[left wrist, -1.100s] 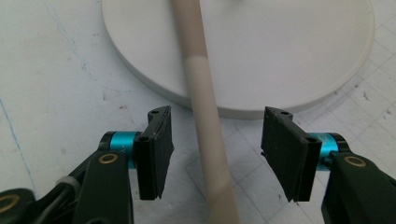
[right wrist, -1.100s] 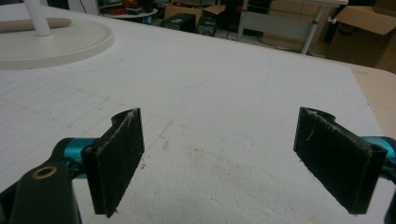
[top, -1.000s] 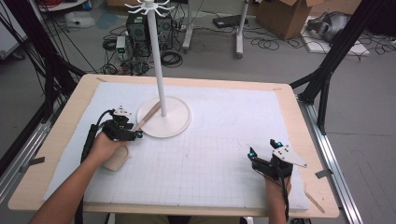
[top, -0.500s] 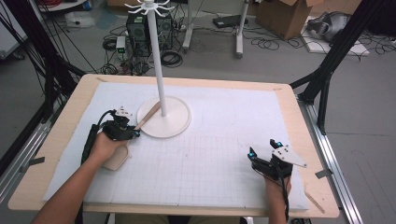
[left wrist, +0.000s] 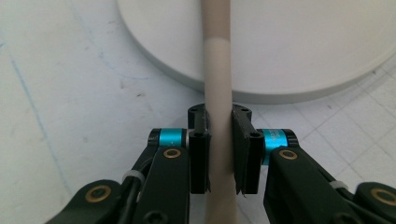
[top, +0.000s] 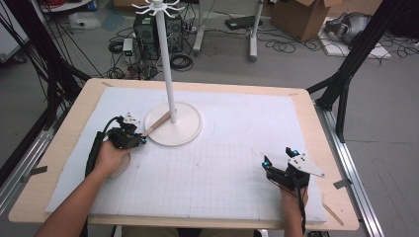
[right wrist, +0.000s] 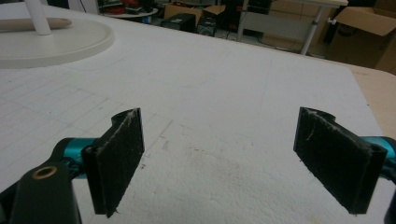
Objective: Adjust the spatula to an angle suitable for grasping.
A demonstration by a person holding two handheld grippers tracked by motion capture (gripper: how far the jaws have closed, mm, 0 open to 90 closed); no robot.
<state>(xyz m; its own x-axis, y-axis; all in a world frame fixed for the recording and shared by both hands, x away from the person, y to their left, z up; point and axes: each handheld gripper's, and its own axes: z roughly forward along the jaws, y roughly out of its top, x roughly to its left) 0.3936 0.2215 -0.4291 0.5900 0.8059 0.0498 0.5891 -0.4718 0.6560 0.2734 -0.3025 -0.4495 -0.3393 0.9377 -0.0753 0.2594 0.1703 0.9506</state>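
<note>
So the left tongs (left wrist: 219, 149) have just been closing and now they're clamped on the wooden stick (left wrist: 218, 88), pads pressing it from both sides at the lower middle of the left gripper view; in the high view the stick (top: 159, 123) runs from the left tongs (top: 140, 140) up-right onto the round white stand base (top: 188, 131), far end by the pole (top: 165, 59); so the grab looks done, and I'd guess lifting comes next; right tongs (right wrist: 233, 158) stay wide apart with nothing between them, parked at the lower right of the tabletop (top: 237, 163), well away from the stick.
</note>
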